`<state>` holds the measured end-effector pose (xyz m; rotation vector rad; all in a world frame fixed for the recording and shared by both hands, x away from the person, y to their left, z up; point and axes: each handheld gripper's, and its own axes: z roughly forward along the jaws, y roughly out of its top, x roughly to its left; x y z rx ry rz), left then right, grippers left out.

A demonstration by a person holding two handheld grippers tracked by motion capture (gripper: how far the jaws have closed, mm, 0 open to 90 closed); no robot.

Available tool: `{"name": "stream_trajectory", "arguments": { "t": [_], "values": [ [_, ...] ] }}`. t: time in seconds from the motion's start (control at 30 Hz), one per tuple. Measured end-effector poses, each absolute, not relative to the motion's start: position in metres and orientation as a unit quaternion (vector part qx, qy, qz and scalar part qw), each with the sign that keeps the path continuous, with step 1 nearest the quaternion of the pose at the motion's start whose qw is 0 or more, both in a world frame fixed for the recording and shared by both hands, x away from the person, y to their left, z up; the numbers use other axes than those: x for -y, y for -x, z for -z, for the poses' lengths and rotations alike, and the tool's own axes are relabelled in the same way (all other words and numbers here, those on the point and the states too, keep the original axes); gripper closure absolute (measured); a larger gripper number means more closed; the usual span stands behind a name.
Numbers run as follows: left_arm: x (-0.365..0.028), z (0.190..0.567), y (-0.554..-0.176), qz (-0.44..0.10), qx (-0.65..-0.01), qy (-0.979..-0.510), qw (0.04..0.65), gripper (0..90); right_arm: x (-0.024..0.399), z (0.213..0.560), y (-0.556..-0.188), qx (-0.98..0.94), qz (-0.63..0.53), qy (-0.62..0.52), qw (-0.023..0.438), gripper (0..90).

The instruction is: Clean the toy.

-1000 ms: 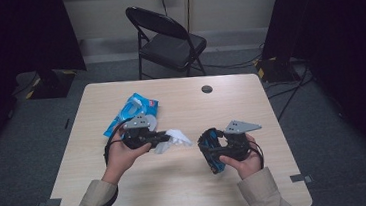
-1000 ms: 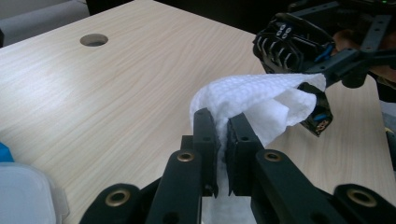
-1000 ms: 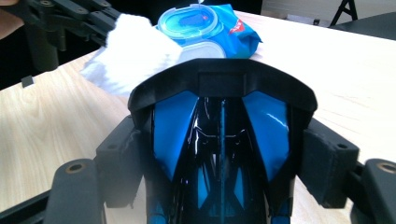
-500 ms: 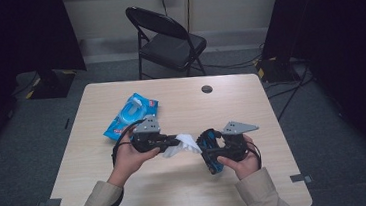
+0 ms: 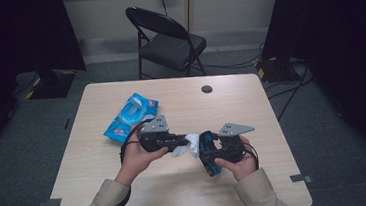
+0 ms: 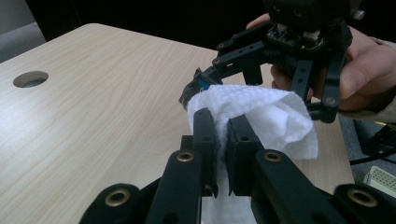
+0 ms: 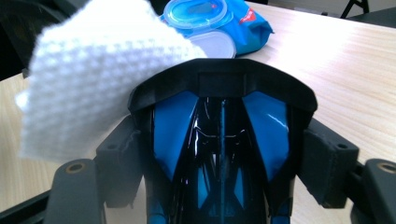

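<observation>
In the high view the 2 forearms of the person come in from the bottom edge, and each hand holds 1 gripper above the table (image 5: 251, 102). The left gripper (image 5: 178, 143) has its jaws pressed together on a white wipe (image 5: 187, 145); in the left gripper view the 2 black pads clamp a fold of this wipe, and the rest of it hangs loose beyond them. The right gripper (image 5: 206, 153) is clamped on a black and blue object (image 7: 219, 140) with a glossy surface; I cannot tell what this object is. In the right gripper view it sits between the 2 jaws, which stand wide against its sides. The wipe rests against the upper end of this object, and so the 2 grippers are very near each other over the middle of the table. Behind the left gripper a blue wipes pack (image 5: 131, 116) lies flat on the table with its round lid open. Farther away there is 1 round cable hole (image 5: 207, 89) in the tabletop, and beyond the table a black folding chair (image 5: 168, 41) stands on the floor.
</observation>
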<state>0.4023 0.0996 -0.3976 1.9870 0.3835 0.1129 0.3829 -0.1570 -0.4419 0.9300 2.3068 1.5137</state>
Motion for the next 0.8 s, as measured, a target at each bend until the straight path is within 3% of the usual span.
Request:
{"name": "stream_trajectory", "arguments": {
  "t": [0.8],
  "values": [
    [-0.081,0.389,-0.413,-0.050,-0.172,-0.827,0.532,84.3,0.145,0.443,-0.379,-0.795,-0.517,-0.301,0.103,25.7]
  ]
}}
